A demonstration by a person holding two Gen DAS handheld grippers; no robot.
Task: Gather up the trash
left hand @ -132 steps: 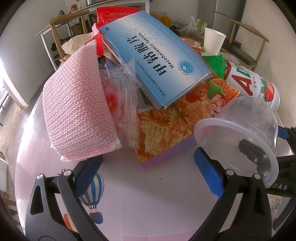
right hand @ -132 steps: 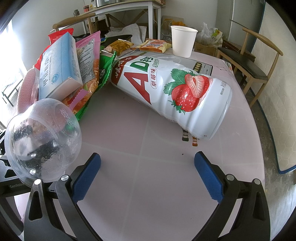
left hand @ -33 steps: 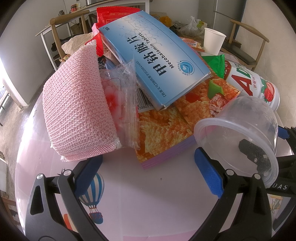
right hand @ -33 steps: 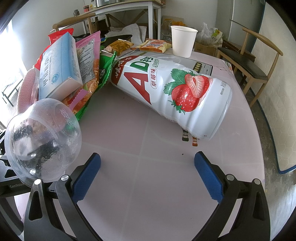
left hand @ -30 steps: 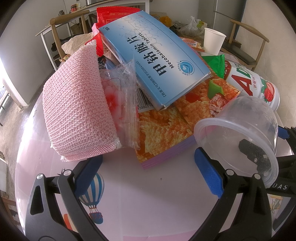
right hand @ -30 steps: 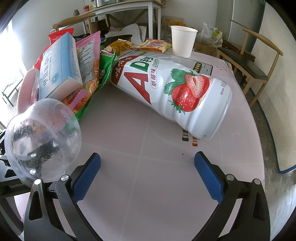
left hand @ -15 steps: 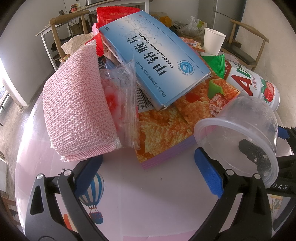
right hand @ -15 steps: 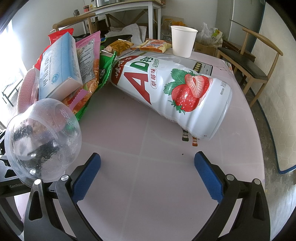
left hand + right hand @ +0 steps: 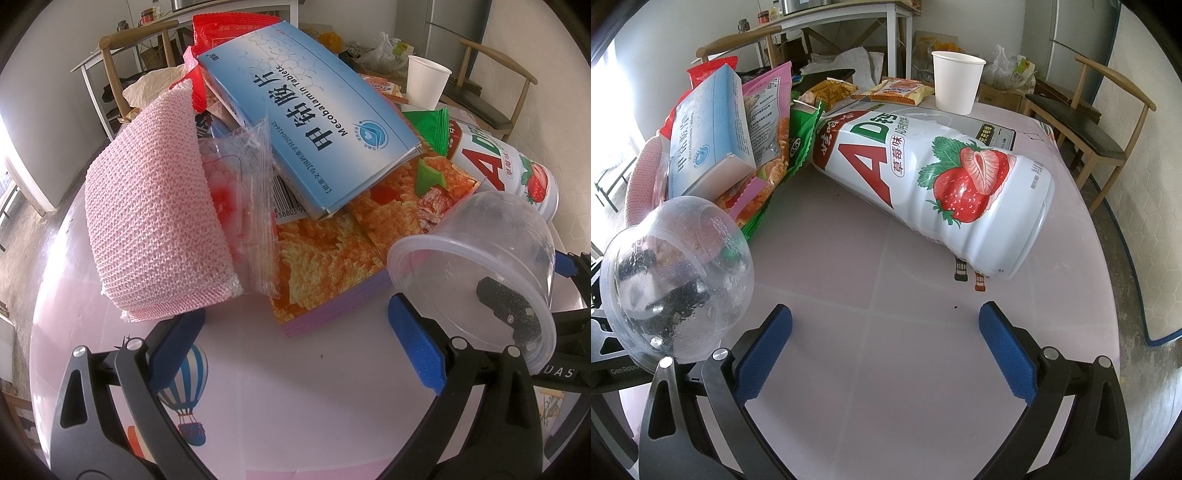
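1. Left claw (image 9: 295,325): fingers spread wide and holding nothing, low over the table (image 9: 295,406), facing the heap of trash
2. Right claw (image 9: 884,332): fingers likewise wide apart and holding nothing, aimed at the strawberry drink bottle (image 9: 934,181), which lies on its side
3. Heap, taking the blue tablet box (image 9: 306,125) as landmark: the box lies tilted on top; a pink knitted cloth (image 9: 155,229) and a crinkled clear bag (image 9: 251,206) lean against its left side; an orange snack packet (image 9: 332,254) lies under it; a green wrapper (image 9: 428,125) lies just to its right, between box and bottle
4. Clear plastic cup (image 9: 476,266): tipped over in front of the box and to its right, between the two claws, touching or nearly touching the left claw's right finger
5. Judged step: first pick not yet made. The cup is the nearest loose piece, and taking it by the rim with light closure should avoid crushing it
6. Taking the box first would likely disturb the cloth and bag leaning on it
7. Open room: bare table lies in front of the box, toward both claws; the table edge curves close behind the bottle's base, so the bottle could roll off if pushed
8. White paper cup (image 9: 956,81): upright, well behind the box
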